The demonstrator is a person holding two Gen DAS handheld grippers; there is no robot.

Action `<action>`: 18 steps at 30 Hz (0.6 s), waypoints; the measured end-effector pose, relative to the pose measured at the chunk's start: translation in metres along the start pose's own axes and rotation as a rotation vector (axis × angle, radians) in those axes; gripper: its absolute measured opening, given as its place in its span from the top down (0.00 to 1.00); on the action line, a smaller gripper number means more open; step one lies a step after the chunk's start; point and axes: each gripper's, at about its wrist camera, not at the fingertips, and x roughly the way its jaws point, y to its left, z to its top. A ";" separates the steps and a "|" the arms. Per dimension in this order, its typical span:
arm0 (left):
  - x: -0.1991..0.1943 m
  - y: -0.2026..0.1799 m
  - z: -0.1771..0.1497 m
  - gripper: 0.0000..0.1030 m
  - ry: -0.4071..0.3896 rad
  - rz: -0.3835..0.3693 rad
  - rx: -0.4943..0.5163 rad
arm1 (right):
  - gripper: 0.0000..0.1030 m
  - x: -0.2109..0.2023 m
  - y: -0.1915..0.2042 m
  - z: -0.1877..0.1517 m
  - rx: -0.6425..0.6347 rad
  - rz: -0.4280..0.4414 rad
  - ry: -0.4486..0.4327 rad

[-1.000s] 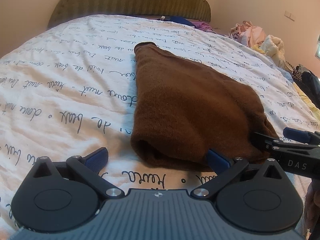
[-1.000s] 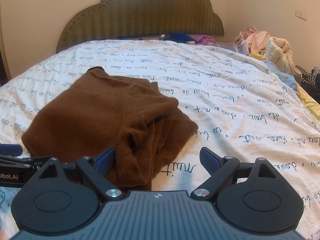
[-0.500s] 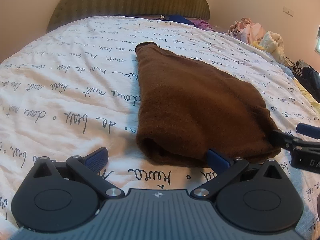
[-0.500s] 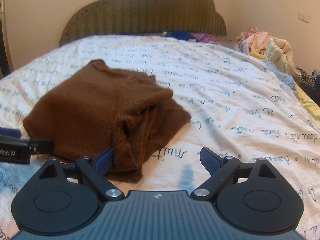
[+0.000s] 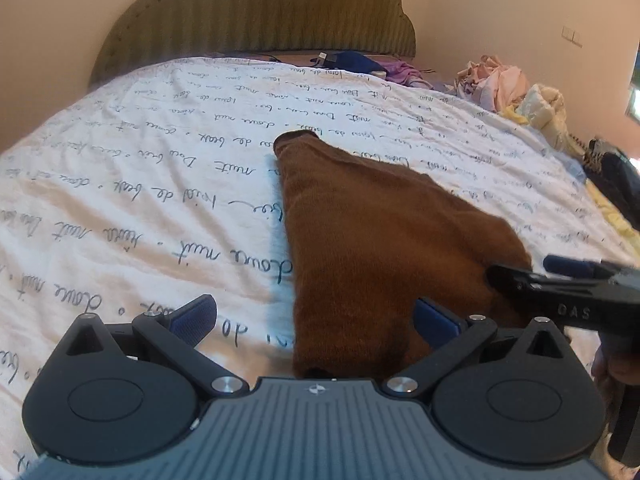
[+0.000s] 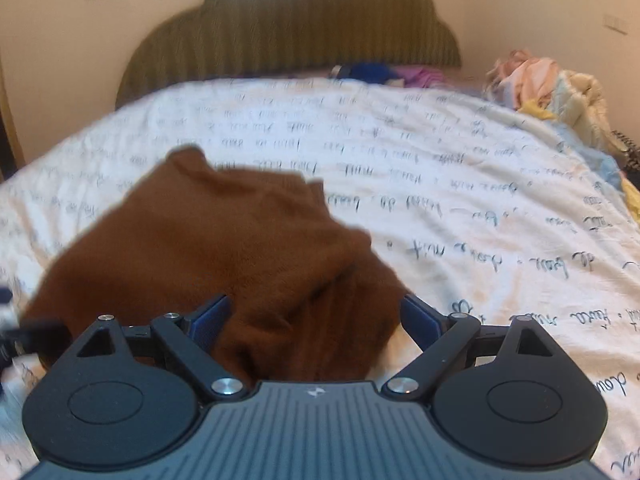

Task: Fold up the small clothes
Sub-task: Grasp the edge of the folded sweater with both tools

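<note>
Lay folded near the bed's (image 5: 120, 184) near edge: brown garment (image 5: 380, 240), soft, thick, likely floppy; best pinched at near corners. Both spread wide, gripping nothing: left tool (image 5: 316, 316), right tool (image 6: 316, 316). Heaped at the right edge, well apart: clothes pile (image 5: 516, 92). Nothing obstructing.

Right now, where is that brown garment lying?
The brown garment lies on the white script-printed bedspread, near its front edge, between the open left gripper and open right gripper.
</note>
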 end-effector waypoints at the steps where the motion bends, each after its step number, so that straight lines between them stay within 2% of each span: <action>1: 0.005 0.005 0.010 0.00 0.001 -0.019 -0.018 | 0.10 -0.001 -0.010 0.001 0.032 0.005 -0.006; 4: 0.032 0.014 0.040 0.00 0.033 -0.077 -0.065 | 0.07 0.000 -0.047 0.010 0.146 -0.001 -0.014; 6: 0.054 0.020 0.055 0.00 0.076 -0.140 -0.120 | 0.07 0.006 -0.061 0.017 0.164 -0.011 0.001; 9: 0.089 0.021 0.072 0.00 0.146 -0.154 -0.168 | 0.07 0.026 -0.082 0.024 0.280 0.067 0.062; 13: 0.129 0.018 0.085 0.00 0.220 -0.161 -0.157 | 0.07 0.060 -0.089 0.027 0.374 0.143 0.133; 16: 0.150 0.021 0.095 0.00 0.225 -0.153 -0.157 | 0.06 0.076 -0.088 0.038 0.379 0.149 0.126; 18: 0.157 0.025 0.101 0.00 0.225 -0.157 -0.179 | 0.01 0.089 -0.088 0.048 0.397 0.185 0.150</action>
